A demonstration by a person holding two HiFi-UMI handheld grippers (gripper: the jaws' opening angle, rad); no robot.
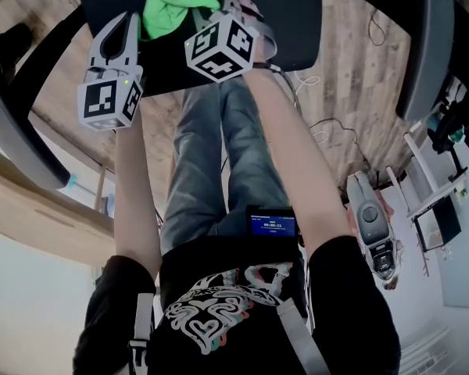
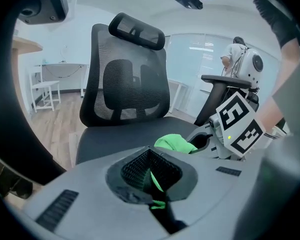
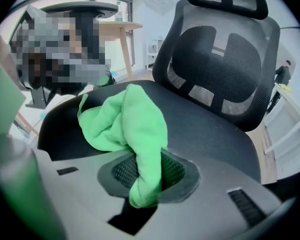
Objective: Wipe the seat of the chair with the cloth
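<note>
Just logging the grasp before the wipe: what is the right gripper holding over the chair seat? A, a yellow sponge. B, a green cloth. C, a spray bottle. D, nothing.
B: the right gripper is shut on a bunched green cloth, which spills out ahead of it above the dark chair seat.

The cloth [image 3: 125,119] looks soft and fleecy, the seat [image 3: 210,134] matt, the backrest [image 3: 225,44] mesh.
</note>
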